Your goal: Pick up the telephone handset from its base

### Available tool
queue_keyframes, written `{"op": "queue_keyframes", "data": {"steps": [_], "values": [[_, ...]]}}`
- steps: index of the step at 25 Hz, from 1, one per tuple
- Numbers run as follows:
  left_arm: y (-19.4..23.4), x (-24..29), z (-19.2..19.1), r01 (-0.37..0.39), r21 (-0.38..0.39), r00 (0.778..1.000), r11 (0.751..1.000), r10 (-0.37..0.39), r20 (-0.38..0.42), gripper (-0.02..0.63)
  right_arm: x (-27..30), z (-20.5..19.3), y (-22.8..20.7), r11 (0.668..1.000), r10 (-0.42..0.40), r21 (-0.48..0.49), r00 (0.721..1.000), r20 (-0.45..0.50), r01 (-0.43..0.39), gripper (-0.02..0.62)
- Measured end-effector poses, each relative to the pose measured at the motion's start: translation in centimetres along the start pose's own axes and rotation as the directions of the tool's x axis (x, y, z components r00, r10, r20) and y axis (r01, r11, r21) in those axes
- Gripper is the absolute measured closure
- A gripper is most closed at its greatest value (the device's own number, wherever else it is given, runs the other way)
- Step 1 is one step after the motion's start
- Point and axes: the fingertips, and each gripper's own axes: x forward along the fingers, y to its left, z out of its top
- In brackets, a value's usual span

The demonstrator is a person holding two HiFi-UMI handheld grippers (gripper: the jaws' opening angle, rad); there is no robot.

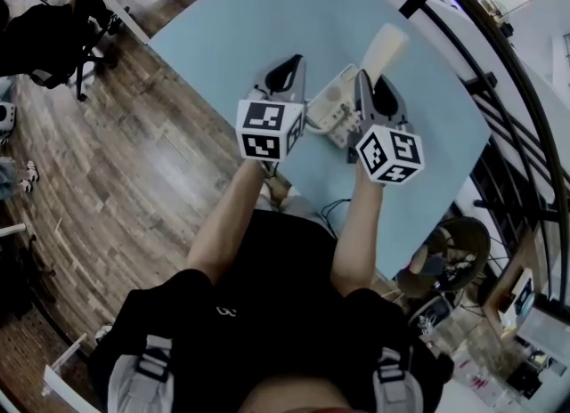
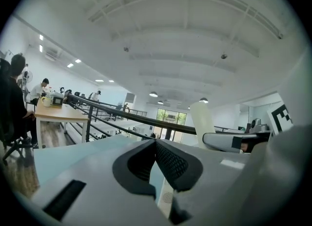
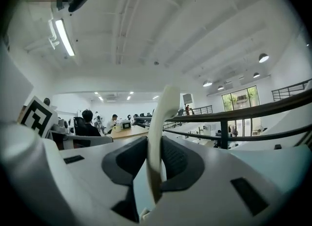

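Observation:
The cream telephone handset (image 1: 385,46) is lifted off its base and sticks up out of my right gripper (image 1: 375,79), which is shut on its lower part. In the right gripper view the handset (image 3: 164,110) stands upright between the black pads of that gripper (image 3: 155,143). The cream base (image 1: 330,104) lies on the light blue table (image 1: 240,20), between and below the two grippers. My left gripper (image 1: 289,66) hovers just left of the base. Its jaws (image 2: 156,142) meet at the tips with nothing between them. From the left gripper view the handset (image 2: 202,119) shows to the right.
A black railing (image 1: 499,91) runs along the table's far right edge. Wooden floor and a dark office chair (image 1: 62,37) lie to the left. A cable and a round stool (image 1: 459,246) sit under the table's near edge. People work at desks (image 2: 56,110) in the distance.

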Motion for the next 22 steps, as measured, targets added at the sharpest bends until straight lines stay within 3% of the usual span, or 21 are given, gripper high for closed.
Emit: {"op": "queue_keyframes", "data": {"steps": [22], "values": [[-1.0,-0.3,-0.9,0.045,0.020,0.999,0.999,-0.044,-0.015,0.606,-0.6,-0.7,1.0,0.999,-0.022,-0.026,1.000,-0.018,0.022,0.512]]}}
